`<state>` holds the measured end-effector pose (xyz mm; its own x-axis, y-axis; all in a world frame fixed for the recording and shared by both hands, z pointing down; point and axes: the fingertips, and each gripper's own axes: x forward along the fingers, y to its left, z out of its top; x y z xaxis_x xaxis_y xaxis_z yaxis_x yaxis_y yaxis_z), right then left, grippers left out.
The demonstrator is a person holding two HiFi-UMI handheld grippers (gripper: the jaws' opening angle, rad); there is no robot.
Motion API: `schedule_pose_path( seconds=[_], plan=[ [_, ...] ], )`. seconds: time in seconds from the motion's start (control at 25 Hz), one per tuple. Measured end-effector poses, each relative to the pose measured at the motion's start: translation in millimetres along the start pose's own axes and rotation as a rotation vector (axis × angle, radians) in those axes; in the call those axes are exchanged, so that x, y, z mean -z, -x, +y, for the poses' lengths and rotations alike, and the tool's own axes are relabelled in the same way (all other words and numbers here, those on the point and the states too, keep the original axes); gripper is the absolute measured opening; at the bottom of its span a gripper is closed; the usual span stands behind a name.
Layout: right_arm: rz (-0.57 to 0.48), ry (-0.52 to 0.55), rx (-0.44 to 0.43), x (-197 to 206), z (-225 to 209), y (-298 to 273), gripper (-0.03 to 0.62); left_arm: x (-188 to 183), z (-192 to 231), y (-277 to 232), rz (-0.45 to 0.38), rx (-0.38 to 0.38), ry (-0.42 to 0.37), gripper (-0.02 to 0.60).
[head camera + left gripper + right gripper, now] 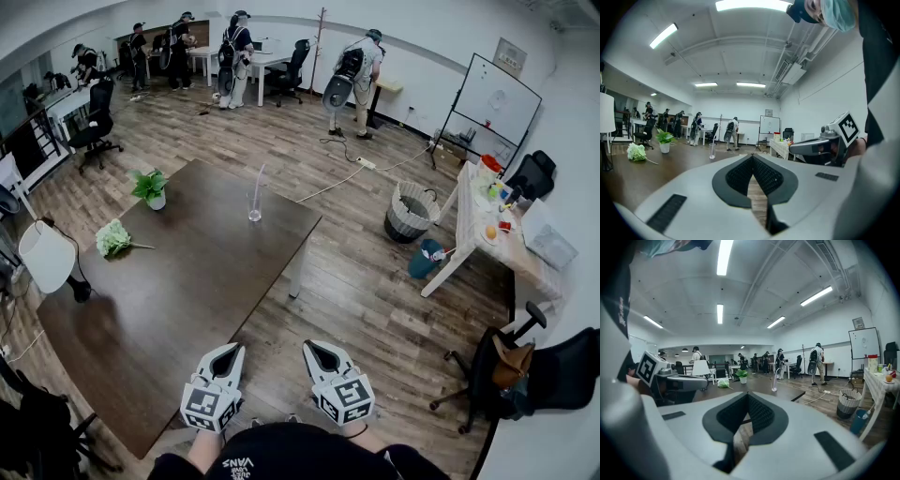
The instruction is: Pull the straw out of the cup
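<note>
Pretty slim pickings for readable stuff here. The only real word is "VANS", printed in white on the person's black top (281,455) at the bottom edge of the head view, and it reads upside down from that camera. There's a smaller line of print under it, but it's too tiny to make out. The cube (211,405) on the left tool (225,358) and the one on the right tool (322,356) carry black-and-white square marker patterns, no letters or numbers. The whiteboard (497,98) and the small wall plaque (510,56) above it have marks that can't be read.
</note>
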<state>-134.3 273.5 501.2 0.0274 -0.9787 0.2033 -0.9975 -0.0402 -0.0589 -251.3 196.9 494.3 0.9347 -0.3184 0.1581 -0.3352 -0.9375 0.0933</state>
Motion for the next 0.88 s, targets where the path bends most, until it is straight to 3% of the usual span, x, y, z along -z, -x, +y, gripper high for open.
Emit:
schedule_pose_path(
  seconds=[0.88],
  plan=[
    [-0.019, -0.032, -0.037, 4.3, -8.8, 8.1, 0.017, 4.7, -12.4, -8.9, -0.002, -0.004, -0.008, 0.012]
  ],
)
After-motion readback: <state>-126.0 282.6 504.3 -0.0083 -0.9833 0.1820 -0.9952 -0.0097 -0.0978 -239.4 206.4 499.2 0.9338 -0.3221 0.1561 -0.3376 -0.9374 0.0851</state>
